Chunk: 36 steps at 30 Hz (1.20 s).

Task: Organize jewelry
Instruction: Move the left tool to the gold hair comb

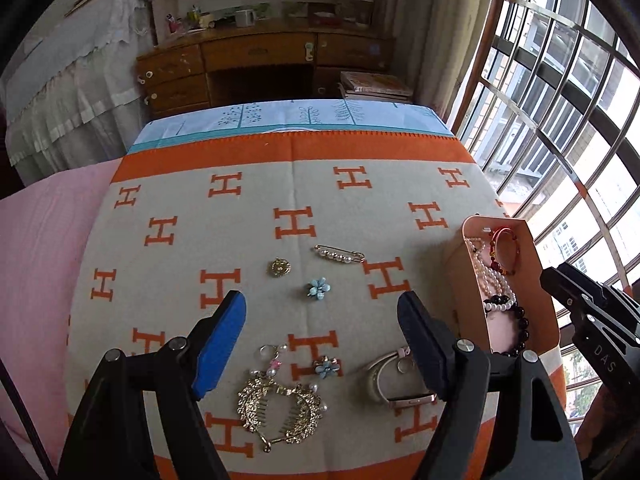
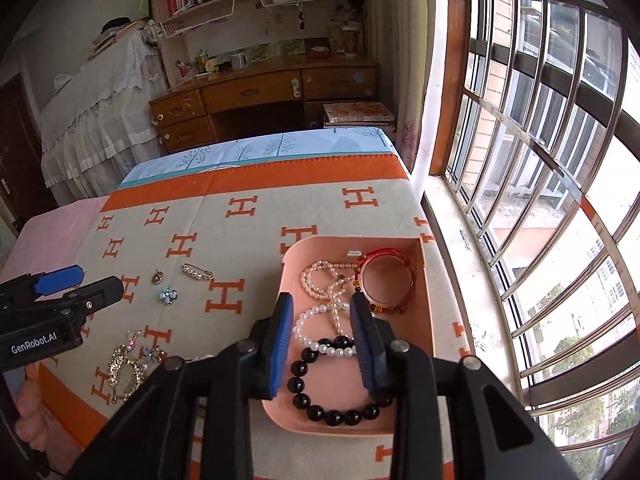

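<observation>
Jewelry lies scattered on an orange-and-grey H-patterned blanket (image 1: 248, 216), left of a pink tray (image 2: 426, 280): a gold hair comb (image 1: 280, 404), a round gold brooch (image 1: 279, 267), two blue flower pins (image 1: 318, 288), a pearl safety pin (image 1: 339, 254) and a pale bangle (image 1: 394, 380). The left tool (image 1: 320, 340) hangs above these pieces, spread wide and empty. Inside the tray rest pearl strands (image 2: 320, 280), a black bead bracelet (image 2: 332, 414) and a red bangle (image 2: 388, 284). The right tool (image 2: 324, 344) hovers over the tray, narrowly parted, gripping nothing.
</observation>
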Each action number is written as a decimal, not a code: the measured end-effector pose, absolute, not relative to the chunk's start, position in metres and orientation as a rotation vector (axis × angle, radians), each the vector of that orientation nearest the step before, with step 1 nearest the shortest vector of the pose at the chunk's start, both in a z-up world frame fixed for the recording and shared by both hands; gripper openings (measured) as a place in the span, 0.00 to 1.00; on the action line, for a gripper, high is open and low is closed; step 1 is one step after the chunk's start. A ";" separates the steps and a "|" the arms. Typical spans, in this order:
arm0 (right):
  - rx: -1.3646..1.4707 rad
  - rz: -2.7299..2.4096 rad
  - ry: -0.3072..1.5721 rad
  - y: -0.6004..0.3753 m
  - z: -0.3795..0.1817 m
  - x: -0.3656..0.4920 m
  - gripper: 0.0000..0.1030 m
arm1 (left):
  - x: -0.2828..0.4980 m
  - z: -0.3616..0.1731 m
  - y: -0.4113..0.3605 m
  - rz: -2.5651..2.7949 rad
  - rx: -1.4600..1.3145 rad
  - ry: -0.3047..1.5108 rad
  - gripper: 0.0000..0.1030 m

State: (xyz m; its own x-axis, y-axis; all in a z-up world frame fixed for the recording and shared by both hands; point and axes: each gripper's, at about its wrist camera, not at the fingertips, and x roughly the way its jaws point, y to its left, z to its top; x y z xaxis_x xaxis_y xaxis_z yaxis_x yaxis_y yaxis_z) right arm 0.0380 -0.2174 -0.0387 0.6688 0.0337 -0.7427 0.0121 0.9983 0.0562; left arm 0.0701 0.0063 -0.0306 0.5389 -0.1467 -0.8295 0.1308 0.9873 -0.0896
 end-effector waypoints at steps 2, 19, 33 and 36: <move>0.069 0.029 0.838 -0.212 -0.038 0.035 0.29 | 0.064 -0.029 0.020 -0.144 -0.038 0.979 0.74; 0.080 0.154 0.913 -0.168 -0.055 0.028 0.29 | 0.035 -0.055 0.093 -0.025 -0.107 1.019 0.74; 0.065 0.228 1.008 -0.156 -0.089 0.035 0.29 | 0.035 -0.119 0.059 -0.159 0.179 1.102 0.74; 0.055 0.238 1.005 -0.154 -0.089 0.037 0.29 | 0.041 -0.122 0.050 -0.191 0.249 1.092 0.74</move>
State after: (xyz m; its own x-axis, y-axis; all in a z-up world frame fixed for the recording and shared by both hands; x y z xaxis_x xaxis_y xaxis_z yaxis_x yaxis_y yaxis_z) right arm 0.0366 -0.1541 -0.0887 0.5124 0.2228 -0.8294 -0.1722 0.9728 0.1550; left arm 0.0409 0.0504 -0.1215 0.4484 -0.0309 -0.8933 0.2745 0.9559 0.1047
